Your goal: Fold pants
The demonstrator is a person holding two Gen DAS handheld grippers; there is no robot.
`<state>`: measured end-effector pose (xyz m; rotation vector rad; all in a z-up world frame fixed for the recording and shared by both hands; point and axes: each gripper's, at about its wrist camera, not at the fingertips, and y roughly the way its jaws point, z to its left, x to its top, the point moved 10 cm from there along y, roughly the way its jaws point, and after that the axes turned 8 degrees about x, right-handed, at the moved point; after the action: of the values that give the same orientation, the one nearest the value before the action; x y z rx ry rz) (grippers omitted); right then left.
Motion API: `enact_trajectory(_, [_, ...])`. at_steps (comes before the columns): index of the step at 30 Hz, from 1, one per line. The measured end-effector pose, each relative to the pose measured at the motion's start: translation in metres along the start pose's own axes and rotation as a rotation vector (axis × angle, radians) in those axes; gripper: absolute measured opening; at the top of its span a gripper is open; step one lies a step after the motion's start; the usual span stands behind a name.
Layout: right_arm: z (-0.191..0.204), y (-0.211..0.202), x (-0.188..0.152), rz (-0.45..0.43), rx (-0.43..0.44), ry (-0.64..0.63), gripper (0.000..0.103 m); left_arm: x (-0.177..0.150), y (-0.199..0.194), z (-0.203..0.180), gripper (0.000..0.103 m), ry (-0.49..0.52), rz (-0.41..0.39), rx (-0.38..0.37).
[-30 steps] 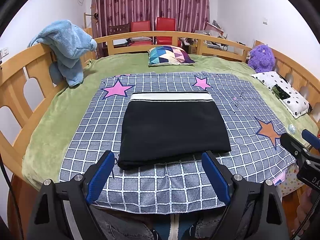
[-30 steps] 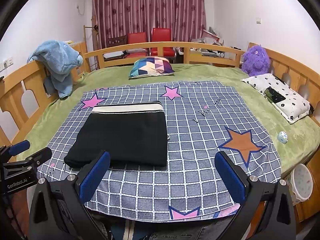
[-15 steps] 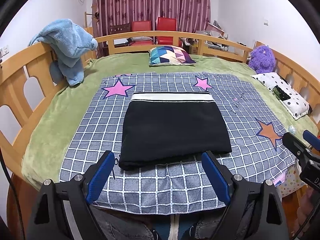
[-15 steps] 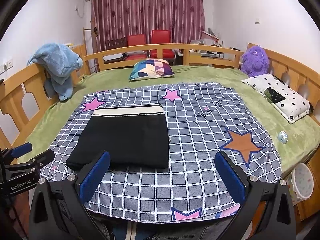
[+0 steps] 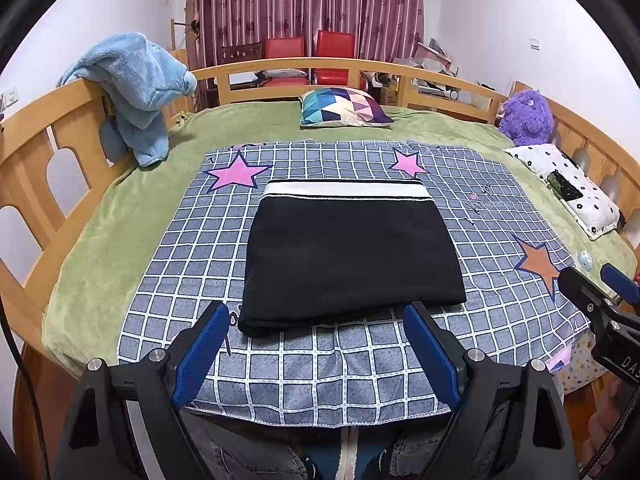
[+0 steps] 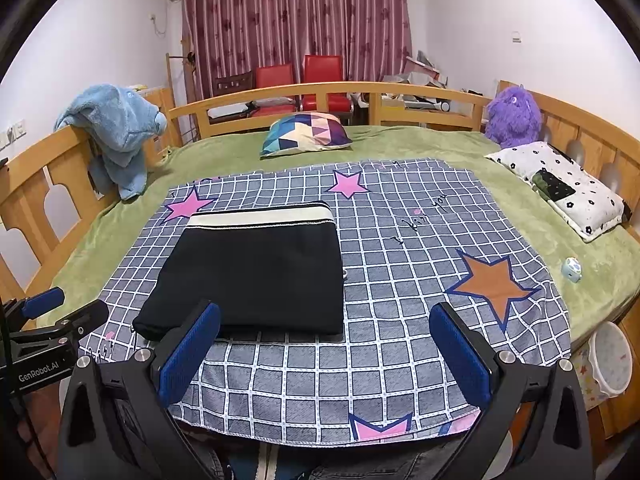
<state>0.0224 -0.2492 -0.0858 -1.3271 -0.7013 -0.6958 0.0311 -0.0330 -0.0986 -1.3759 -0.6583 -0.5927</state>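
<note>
Black pants (image 5: 348, 252) with a white waistband lie folded into a neat rectangle on the grey checked star-print cloth (image 5: 320, 364) on the bed; they also show in the right wrist view (image 6: 256, 276). My left gripper (image 5: 316, 328) is open and empty, held back at the bed's near edge, just short of the pants' near fold. My right gripper (image 6: 324, 332) is open and empty, also back from the bed, to the right of the pants. Each gripper shows at the edge of the other's view.
A green blanket (image 5: 120, 208) covers the bed inside a wooden rail (image 5: 36, 152). A blue towel (image 5: 140, 88) hangs on the left rail. A geometric pillow (image 5: 344, 106), a purple plush (image 5: 526, 118) and a dotted pillow (image 5: 572, 188) lie at the back and right. A white basket (image 6: 612, 356) stands beside the bed.
Both grippers have drawn slightly back and up from the bed. The pants have not moved.
</note>
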Motion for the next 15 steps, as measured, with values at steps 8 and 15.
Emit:
enact_trajectory(8, [0.0045, 0.0045, -0.0025, 0.006, 0.009, 0.002, 0.102, 0.0010, 0.0025, 0.0024, 0.089, -0.007, 0.010, 0.000])
enact_trajectory(15, [0.0087, 0.0073, -0.0036, 0.014, 0.015, 0.001, 0.102, -0.0001, 0.0041, 0.0040, 0.089, -0.009, 0.013, 0.006])
